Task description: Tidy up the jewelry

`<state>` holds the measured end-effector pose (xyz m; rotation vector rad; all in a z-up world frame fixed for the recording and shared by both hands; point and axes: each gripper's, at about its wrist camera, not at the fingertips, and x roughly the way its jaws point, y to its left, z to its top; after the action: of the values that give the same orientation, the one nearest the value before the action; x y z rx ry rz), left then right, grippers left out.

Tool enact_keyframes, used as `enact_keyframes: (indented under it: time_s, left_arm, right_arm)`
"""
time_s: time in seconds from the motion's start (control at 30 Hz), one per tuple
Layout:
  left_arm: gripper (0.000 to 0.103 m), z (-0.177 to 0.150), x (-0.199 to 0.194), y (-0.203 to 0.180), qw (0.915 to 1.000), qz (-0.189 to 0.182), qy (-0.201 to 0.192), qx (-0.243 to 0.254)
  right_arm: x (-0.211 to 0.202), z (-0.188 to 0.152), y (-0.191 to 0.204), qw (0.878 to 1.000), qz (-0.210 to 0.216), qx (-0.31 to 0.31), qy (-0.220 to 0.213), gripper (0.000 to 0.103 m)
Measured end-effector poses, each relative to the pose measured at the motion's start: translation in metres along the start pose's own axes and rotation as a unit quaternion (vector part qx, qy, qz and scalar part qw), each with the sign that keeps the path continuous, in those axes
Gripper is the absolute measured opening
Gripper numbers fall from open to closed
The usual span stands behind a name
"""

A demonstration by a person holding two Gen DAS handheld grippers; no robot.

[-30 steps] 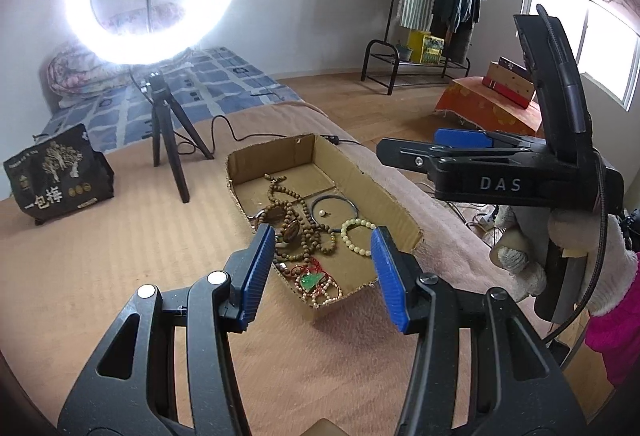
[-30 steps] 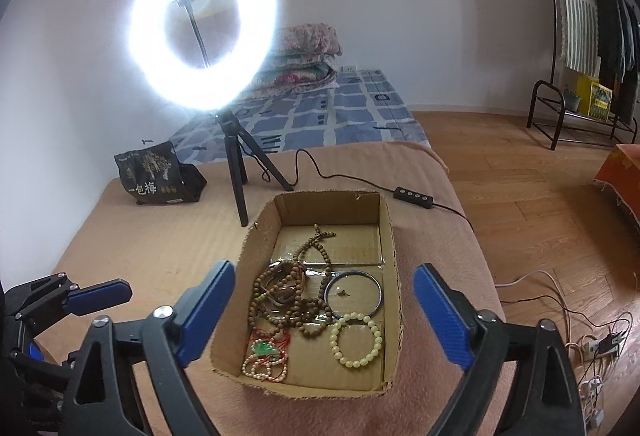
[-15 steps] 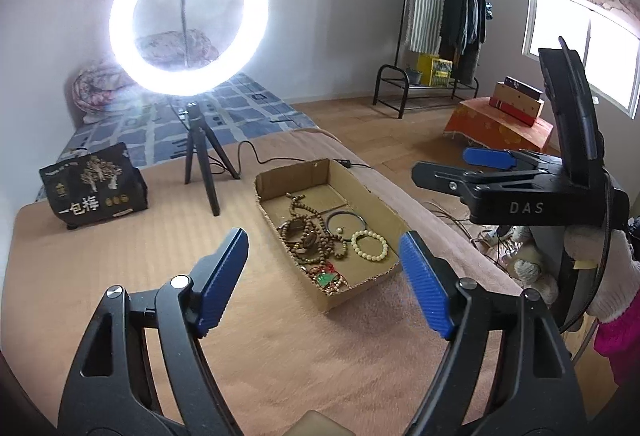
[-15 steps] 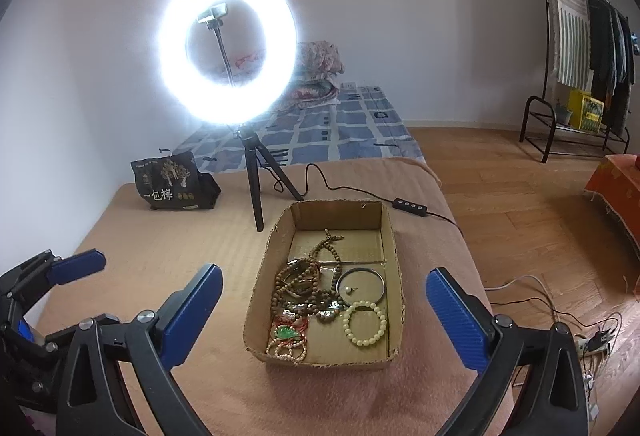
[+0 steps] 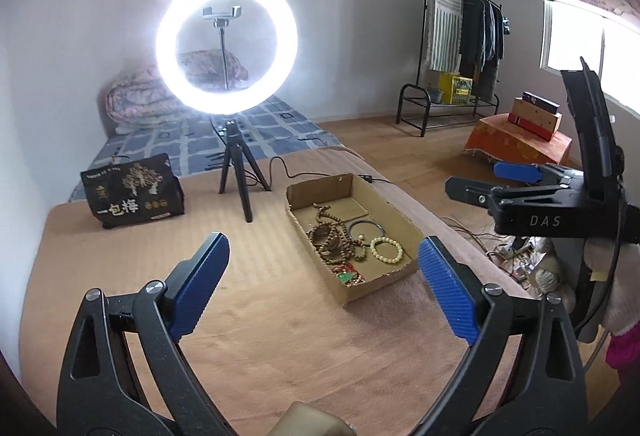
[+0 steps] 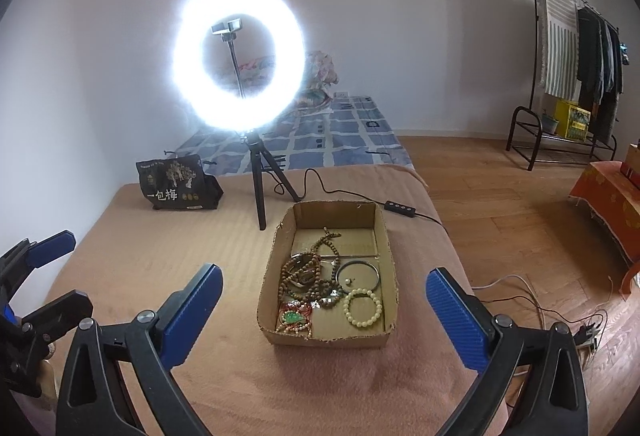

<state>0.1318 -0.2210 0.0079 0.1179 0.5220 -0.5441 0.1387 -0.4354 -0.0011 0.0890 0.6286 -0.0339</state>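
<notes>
A shallow cardboard box (image 5: 400, 220) (image 6: 332, 336) lies on the tan bedcover. In it are brown wooden bead strands (image 5: 332, 240) (image 6: 304, 276), a cream bead bracelet (image 5: 374, 242) (image 6: 362, 323), a dark bangle (image 5: 362, 222) (image 6: 358, 263) and a green pendant on red cord (image 5: 346, 276) (image 6: 294, 316). My left gripper (image 5: 323, 238) hovers well short of the box, its jaws opening, nothing between them. It also shows at the left edge of the right wrist view (image 6: 40, 248). My right gripper (image 6: 325, 270) hangs open and empty before the box, and is seen from the side (image 5: 500, 175).
A lit ring light (image 5: 226, 43) (image 6: 236, 63) on a small tripod stands behind the box, its cable and controller (image 6: 400, 207) trailing right. A black printed bag (image 5: 132, 191) (image 6: 176, 187) sits far left. The bed's edge drops off right of the box to a wooden floor with wires.
Both grippers have drawn back and upward from the box, which now looks smaller and farther. The left jaws have spread much wider; the right jaws widened slightly.
</notes>
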Motion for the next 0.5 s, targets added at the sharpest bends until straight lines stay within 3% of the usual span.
enact_keyframes:
  time_s: [0.5]
  left_arm:
    - [0.103,-0.009,-0.026,0.002,0.9990,0.044,-0.003,0.000]
  right_arm:
    - [-0.032,-0.020,0.013,1.000,-0.016,-0.012,-0.011,0.103]
